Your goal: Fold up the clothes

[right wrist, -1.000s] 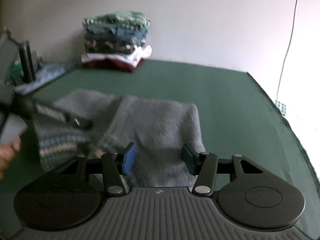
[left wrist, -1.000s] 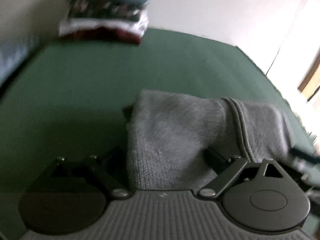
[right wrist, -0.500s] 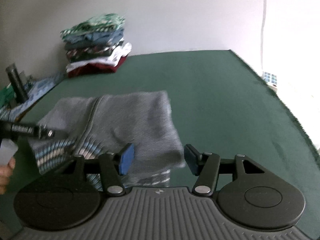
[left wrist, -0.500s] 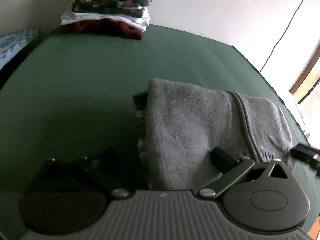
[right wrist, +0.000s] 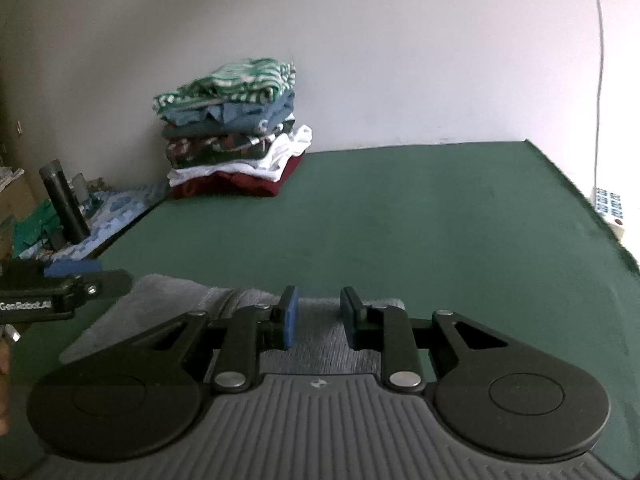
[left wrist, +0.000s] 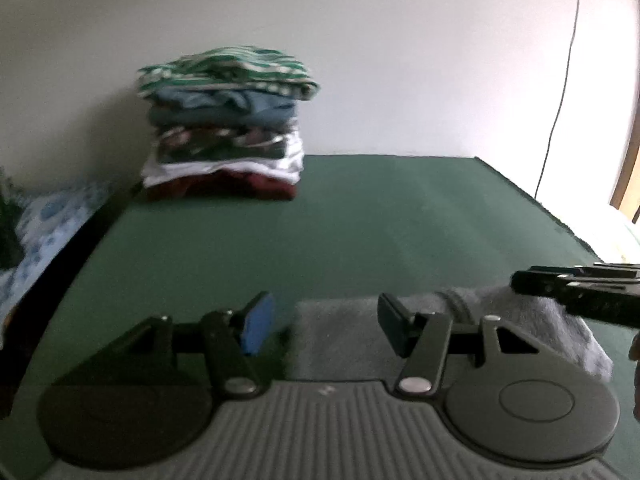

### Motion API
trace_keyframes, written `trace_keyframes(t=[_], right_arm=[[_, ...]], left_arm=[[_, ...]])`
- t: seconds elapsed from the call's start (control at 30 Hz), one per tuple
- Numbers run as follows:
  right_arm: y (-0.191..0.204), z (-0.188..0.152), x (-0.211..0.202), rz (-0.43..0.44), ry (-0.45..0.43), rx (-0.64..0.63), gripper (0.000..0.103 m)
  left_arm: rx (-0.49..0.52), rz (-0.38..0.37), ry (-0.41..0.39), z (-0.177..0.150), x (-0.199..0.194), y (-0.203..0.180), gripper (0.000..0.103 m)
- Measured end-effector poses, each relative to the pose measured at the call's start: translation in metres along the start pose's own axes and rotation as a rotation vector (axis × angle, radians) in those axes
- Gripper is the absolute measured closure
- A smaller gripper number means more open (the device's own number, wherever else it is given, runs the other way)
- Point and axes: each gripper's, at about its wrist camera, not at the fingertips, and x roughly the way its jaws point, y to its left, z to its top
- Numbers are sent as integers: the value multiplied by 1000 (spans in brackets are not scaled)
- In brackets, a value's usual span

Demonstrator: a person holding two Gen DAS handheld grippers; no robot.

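Grey sweater [right wrist: 332, 340] lies folded at table [right wrist: 400, 216] near edge; left gripper [left wrist: 326, 326] and right gripper [right wrist: 318, 318] released, empty above it.

On the green table [right wrist: 440, 216] there is 1 grey sweater [right wrist: 168, 300] at the near edge and 1 stack of folded clothes [right wrist: 236, 128] at the far left corner. 2 grippers are in view: the left gripper [left wrist: 324, 330] and the right gripper [right wrist: 318, 318]. Off the left edge stand 1 dark cylinder [right wrist: 64, 200] and 1 blue patterned cloth [right wrist: 116, 208]. 1 cable [right wrist: 599, 60] hangs on the wall.
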Motion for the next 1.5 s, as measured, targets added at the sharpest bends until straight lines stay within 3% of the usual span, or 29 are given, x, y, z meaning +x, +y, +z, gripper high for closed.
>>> trace_keyframes(t=[0.17,0.27,0.47,0.53,0.67,0.8,1.0,1.3,1.5], right_arm=[[-15,-4,13,1,63,10,78],[-20,-12,15,23,66,-9,78],[-28,-15,24,72,49,-50,78],[-33,-6,18,91,61,-24,78],[-33,-3,-33,134,-41,-19,77],[-28,-25,-52,194,47,-64,77],[-33,-49,-50,202,99,-76,79],[-40,-60,-56,175,101,-59,78],[-33,-63,-59,127,103,-36,73]], left_arm=[[-48,21,53,-6,30,-6,36],[-129,0,79,-19,29,-2,34],[-78,60,62,-27,22,-21,30],[-82,62,71,-24,16,-20,31],[-66,79,73,-35,0,-26,32],[-57,94,75,-46,-15,-31,32],[-139,77,100,-53,-16,-26,29],[-65,58,93,-61,-27,-35,23],[-81,-8,126,-58,-30,-22,19]])
